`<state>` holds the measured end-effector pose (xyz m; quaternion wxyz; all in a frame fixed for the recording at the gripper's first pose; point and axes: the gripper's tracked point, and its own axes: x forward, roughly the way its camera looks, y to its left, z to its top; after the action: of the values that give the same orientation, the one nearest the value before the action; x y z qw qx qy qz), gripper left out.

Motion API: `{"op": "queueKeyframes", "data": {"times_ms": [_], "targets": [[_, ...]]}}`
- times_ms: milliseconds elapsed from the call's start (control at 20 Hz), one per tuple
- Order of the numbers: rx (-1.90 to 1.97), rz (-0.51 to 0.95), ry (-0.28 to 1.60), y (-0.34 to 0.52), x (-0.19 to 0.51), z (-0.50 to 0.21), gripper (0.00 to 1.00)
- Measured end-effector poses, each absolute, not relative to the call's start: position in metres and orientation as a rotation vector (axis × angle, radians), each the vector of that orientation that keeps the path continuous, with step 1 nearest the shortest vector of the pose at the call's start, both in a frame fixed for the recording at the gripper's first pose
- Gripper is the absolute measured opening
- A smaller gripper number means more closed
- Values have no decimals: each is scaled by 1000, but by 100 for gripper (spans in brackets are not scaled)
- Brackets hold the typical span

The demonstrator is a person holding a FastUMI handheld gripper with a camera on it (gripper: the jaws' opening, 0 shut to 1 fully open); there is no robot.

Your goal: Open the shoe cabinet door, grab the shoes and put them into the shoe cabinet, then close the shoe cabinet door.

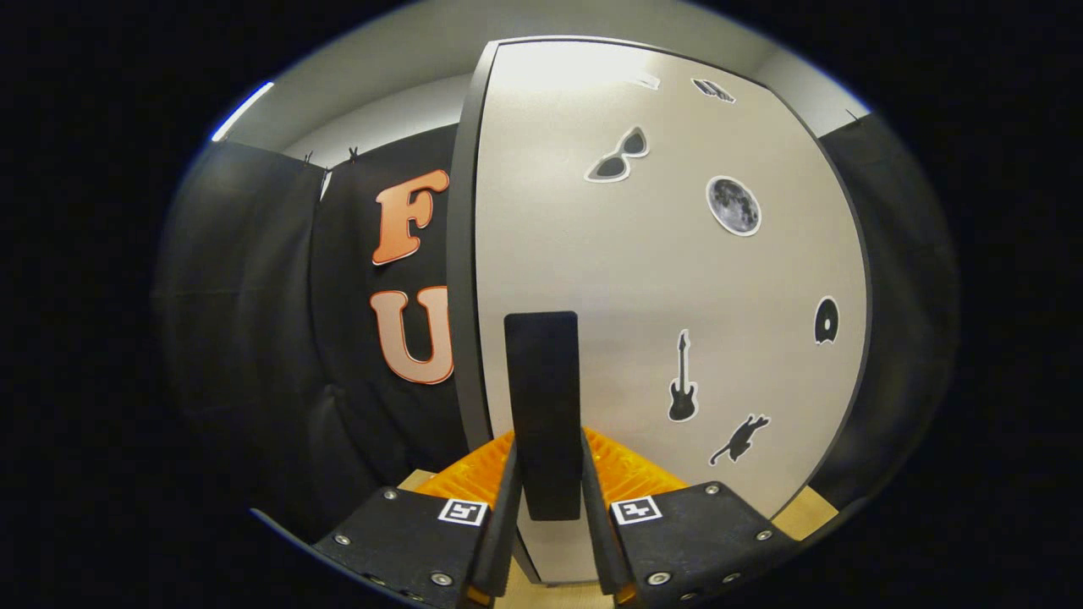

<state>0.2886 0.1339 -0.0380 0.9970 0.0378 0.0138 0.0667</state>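
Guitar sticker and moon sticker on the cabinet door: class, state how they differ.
The guitar sticker is a tall, narrow black silhouette low on the door; the moon sticker is a round grey photo-like disc higher up. Both lie flat beyond the handle that the gripper clasps.

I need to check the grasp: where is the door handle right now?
In the gripper view, the black door handle stands upright between the hand-held gripper fingers, on the cabinet door near its left edge, left of the guitar sticker.

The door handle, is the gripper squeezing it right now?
Yes: the gripper has one finger pressed on each side of the dark upright handle on the pale cabinet door.
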Motion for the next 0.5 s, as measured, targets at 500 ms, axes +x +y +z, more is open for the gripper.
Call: {"op": "queueKeyframes", "data": {"times_ms": [500], "targets": [[80, 161, 51, 130, 273, -38, 26]]}}
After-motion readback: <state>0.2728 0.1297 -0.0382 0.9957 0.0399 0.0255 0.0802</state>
